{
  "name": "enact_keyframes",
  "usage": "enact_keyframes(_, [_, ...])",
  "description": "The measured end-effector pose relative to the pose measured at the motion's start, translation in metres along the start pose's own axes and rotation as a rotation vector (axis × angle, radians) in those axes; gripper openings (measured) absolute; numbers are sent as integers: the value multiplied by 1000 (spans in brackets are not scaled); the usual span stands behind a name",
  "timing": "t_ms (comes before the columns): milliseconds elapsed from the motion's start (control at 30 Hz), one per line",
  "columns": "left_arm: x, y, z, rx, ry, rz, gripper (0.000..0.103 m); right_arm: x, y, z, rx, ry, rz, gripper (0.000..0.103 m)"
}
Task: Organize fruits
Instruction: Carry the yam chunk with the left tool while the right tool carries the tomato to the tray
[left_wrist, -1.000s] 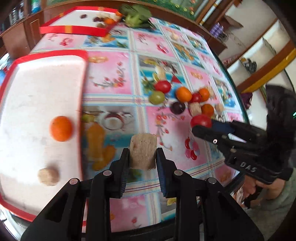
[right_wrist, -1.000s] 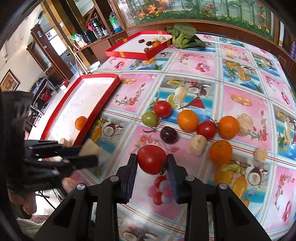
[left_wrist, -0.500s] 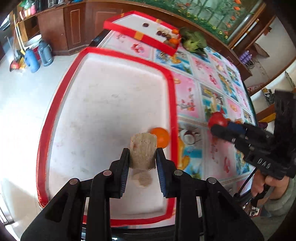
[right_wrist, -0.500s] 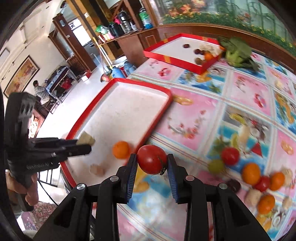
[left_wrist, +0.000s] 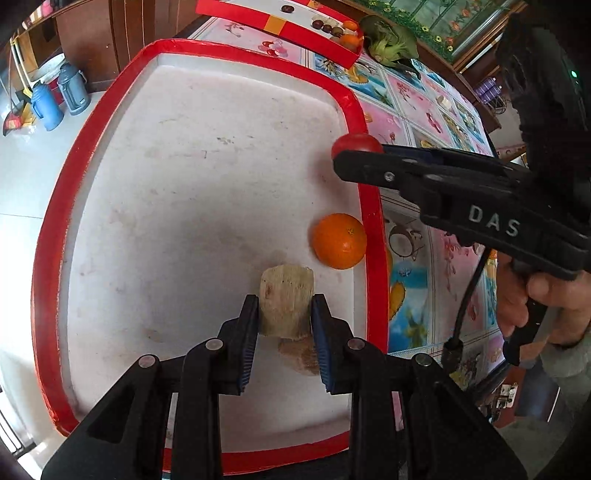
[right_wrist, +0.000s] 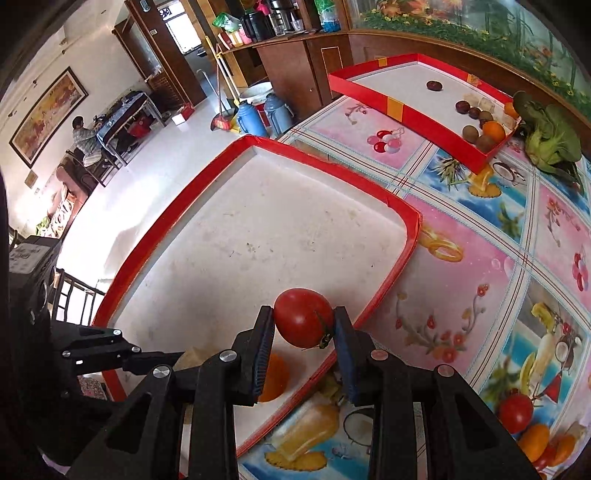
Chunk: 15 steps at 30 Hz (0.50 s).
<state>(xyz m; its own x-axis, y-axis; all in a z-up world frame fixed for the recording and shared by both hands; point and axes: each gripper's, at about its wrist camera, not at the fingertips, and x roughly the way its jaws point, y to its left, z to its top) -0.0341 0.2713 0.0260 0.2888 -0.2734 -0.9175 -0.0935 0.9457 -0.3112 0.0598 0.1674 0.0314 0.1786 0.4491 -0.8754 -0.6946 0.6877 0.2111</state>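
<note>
I hold both tongs over the big red tray (left_wrist: 55, 206), ready to put fruit down in it. My right tongs (right_wrist: 303, 326) squeeze a red tomato (right_wrist: 303, 317) above the tray's near edge, and my left tongs (left_wrist: 284, 314) squeeze a pale fruit chunk (left_wrist: 286, 299) just beside the orange (left_wrist: 339, 240) in the tray. Next I think I must lower each one and open up gently.
</note>
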Motion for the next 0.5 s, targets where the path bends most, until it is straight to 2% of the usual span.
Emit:
enact_keyframes(67, [2, -3, -4, 15, 25, -35, 26, 6, -1, 1, 5, 8, 1, 32])
enact_keyframes(200, [5, -14, -11, 60, 56, -58, 26, 15, -1, 1, 6, 27, 7, 32])
enact_keyframes(500, [7, -18, -6, 58, 49, -47, 26, 26, 4, 3, -24, 42, -10, 33])
